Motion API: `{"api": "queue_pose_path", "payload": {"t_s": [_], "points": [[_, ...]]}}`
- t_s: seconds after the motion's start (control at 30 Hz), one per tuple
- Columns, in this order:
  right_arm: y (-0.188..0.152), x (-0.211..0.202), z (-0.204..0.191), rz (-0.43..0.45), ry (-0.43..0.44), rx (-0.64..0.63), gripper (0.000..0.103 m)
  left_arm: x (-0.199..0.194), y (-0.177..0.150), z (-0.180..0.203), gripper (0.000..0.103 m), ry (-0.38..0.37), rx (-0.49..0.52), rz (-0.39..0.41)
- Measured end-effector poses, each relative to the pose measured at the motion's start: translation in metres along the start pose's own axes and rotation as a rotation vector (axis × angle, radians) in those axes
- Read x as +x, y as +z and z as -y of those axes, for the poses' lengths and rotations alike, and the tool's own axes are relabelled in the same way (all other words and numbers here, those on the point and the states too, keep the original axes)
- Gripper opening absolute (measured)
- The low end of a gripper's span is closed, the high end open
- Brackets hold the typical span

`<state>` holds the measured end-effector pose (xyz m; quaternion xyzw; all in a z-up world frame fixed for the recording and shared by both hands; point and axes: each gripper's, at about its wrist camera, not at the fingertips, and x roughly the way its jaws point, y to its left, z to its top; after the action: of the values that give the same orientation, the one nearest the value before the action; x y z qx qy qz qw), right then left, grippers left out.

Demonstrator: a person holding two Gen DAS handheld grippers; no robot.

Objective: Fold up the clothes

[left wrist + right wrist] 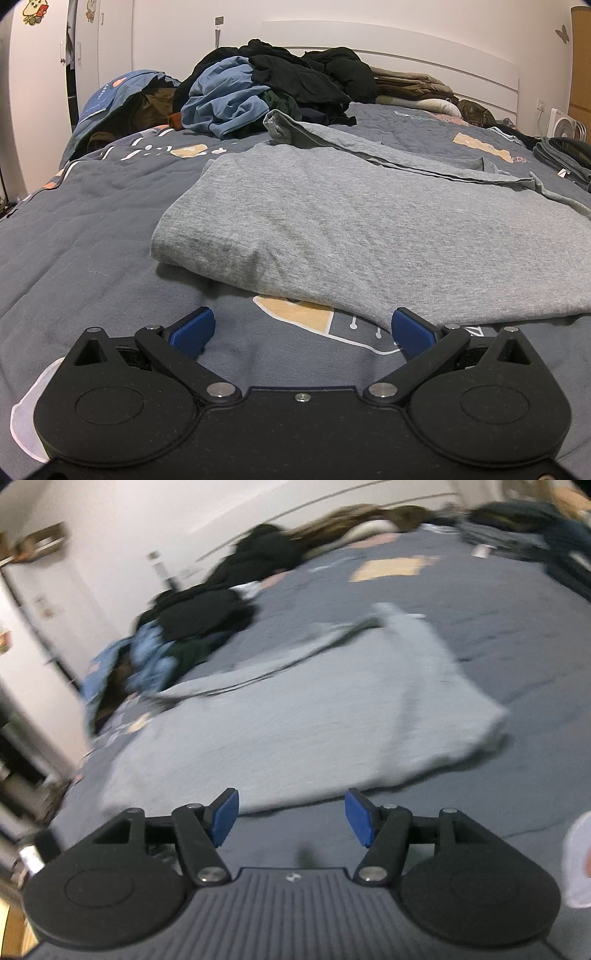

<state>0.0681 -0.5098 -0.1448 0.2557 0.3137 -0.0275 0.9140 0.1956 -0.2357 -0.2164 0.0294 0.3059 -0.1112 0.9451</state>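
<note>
- Looking along my left gripper (303,328), I see its blue pads spread wide with nothing between them, only the quilt below.
- The grey T-shirt (351,221) lies straight ahead of that gripper, spread flat on the bed (92,206); its near hem sits just beyond the right-hand pad (412,332), and I cannot tell whether pad and cloth touch.
- One part of the shirt is folded back across its far side, a long strip running from ahead-left to ahead-right of the gripper.
- Farther ahead and slightly left, a heap of unfolded clothes (277,85), black and light blue, is piled near the white headboard (406,48).
- Far to the right of the left gripper, a small stack of dark folded garments (565,158) rests at the bed's edge.
- My right gripper (291,818) is also parted, somewhat narrower, and holds nothing.
- Its view is blurred and tilted; the same grey T-shirt (314,709) lies just ahead of it, the near edge of the cloth just beyond the fingertips.
- The clothes heap (192,627) shows ahead and to the left of the right gripper.
</note>
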Motion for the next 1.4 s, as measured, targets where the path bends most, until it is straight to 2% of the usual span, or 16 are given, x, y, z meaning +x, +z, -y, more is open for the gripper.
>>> {"api": "queue_pose_path", "payload": {"t_s": [0.13,0.23,0.4,0.67,1.4], "points": [[-0.010,0.001,-0.036,-0.012,0.066,-0.090,0.063,0.000,0.000,0.000,0.103,0.000,0.000,0.000],[-0.019,0.004,-0.051,-0.027,0.061,-0.151,0.063,0.000,0.000,0.000,0.103,0.000,0.000,0.000],[-0.023,0.008,-0.053,-0.041,0.027,-0.178,0.063,0.000,0.000,0.000,0.103,0.000,-0.001,0.000],[-0.018,0.004,-0.048,0.005,-0.011,-0.172,0.063,0.000,0.000,0.000,0.103,0.000,-0.001,0.000],[-0.016,0.005,-0.035,-0.010,-0.022,-0.148,0.063,0.000,-0.001,0.001,0.103,0.001,-0.001,0.000]]}}
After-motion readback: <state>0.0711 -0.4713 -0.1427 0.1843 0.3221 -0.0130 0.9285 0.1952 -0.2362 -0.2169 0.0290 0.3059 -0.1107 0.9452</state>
